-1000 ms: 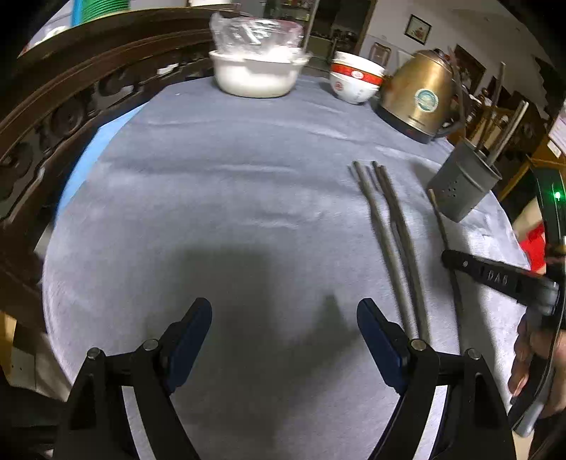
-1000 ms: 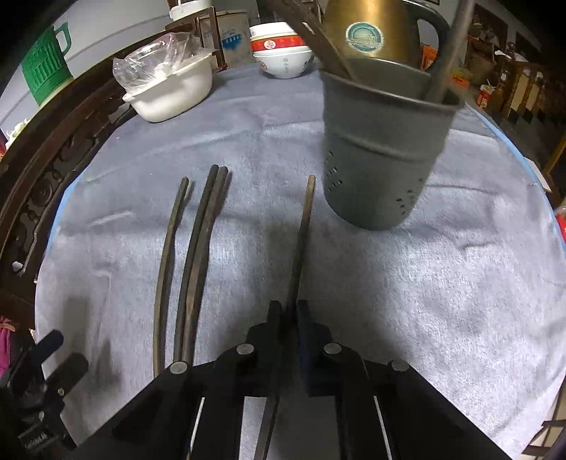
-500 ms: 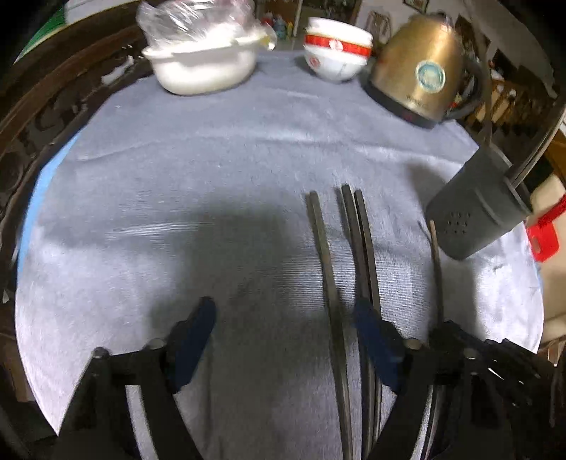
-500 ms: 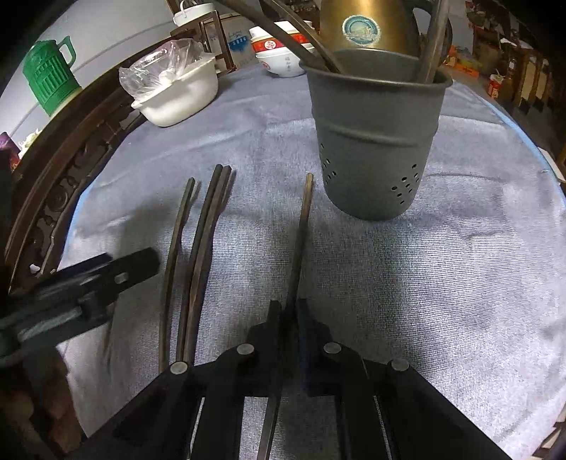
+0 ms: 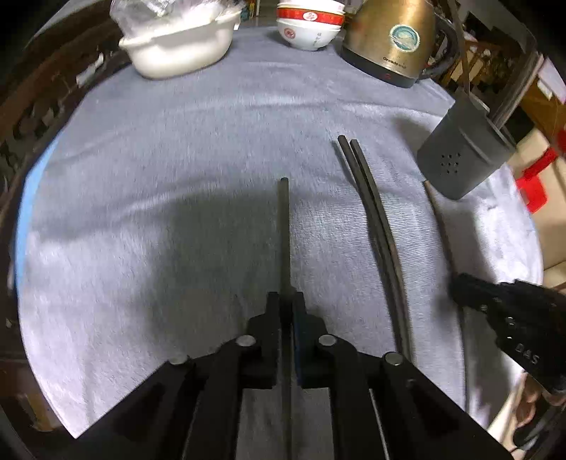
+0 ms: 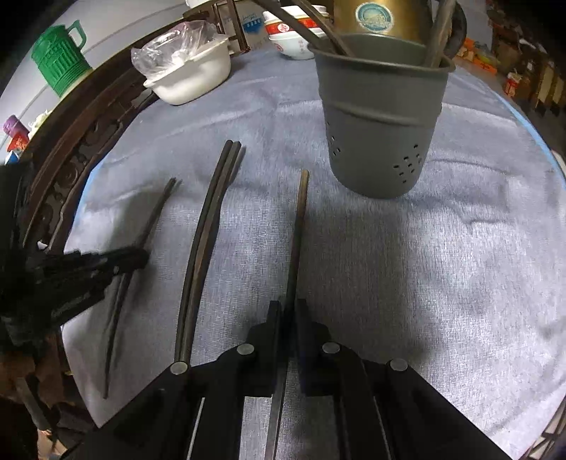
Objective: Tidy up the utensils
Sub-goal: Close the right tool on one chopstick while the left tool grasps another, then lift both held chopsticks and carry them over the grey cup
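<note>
Two grippers, each clamped on one chopstick. Left gripper jaws just closed onto dark chopstick; right gripper pinches brown chopstick. Paired chopsticks between, on cloth. Grey holder far right.

Four chopsticks lie on the bench. One grey holder, one kettle, one white tub, one stack of bowls, one green jug.
</note>
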`<action>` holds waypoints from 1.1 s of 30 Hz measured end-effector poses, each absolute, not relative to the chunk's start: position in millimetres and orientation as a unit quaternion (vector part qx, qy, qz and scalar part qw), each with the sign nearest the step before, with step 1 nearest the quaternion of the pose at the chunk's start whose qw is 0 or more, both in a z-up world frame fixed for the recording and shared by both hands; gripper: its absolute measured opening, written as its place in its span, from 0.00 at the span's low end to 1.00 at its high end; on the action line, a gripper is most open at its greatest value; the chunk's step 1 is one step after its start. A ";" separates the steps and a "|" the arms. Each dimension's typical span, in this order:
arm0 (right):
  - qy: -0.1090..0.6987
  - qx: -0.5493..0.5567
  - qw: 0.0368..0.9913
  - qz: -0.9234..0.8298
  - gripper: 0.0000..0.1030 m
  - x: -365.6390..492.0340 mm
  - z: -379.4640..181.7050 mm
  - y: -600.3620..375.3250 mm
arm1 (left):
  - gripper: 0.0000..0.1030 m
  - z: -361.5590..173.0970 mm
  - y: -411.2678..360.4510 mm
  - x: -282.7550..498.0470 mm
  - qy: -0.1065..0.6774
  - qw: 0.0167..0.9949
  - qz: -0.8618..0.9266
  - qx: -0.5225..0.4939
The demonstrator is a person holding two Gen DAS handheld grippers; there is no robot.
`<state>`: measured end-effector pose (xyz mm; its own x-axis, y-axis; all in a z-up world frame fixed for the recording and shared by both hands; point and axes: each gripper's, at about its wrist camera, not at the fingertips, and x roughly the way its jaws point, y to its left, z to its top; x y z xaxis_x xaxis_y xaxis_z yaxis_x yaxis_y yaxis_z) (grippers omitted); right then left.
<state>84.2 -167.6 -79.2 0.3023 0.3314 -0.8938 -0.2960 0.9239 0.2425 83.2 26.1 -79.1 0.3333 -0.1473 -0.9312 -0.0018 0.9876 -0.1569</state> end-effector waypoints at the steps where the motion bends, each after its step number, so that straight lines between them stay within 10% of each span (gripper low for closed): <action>1: 0.565 0.021 0.802 0.193 0.12 88.0 -79.3 -168.1 | 0.38 -78.5 28.0 85.6 0.582 0.807 -0.056 -0.079; 3: 0.579 0.028 0.793 0.187 0.12 94.8 -78.9 -167.5 | 0.65 -76.6 30.7 91.4 0.591 0.800 -0.056 -0.089; 10: 0.587 0.032 0.793 0.159 0.12 125.6 -68.1 -161.0 | 0.64 -79.7 32.3 112.4 0.603 0.791 -0.036 -0.098; 11: 0.595 0.028 0.788 0.157 0.12 129.4 -72.6 -157.8 | 0.59 -79.0 31.4 113.7 0.598 0.795 -0.035 -0.092; 13: 0.594 0.017 0.789 0.159 0.12 130.4 -77.7 -151.7 | 0.07 -79.3 25.5 115.6 0.596 0.801 -0.025 -0.057; 33: 0.610 -0.028 0.774 0.166 0.08 132.8 -78.3 -142.0 | 0.05 -82.4 38.0 116.8 0.616 0.783 -0.039 -0.073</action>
<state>132.8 -142.0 -78.3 0.2001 0.2227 -0.9541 -0.2904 0.9435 0.1594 116.8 38.0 -82.4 0.2377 -0.1510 -0.9595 -0.0279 0.9864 -0.1622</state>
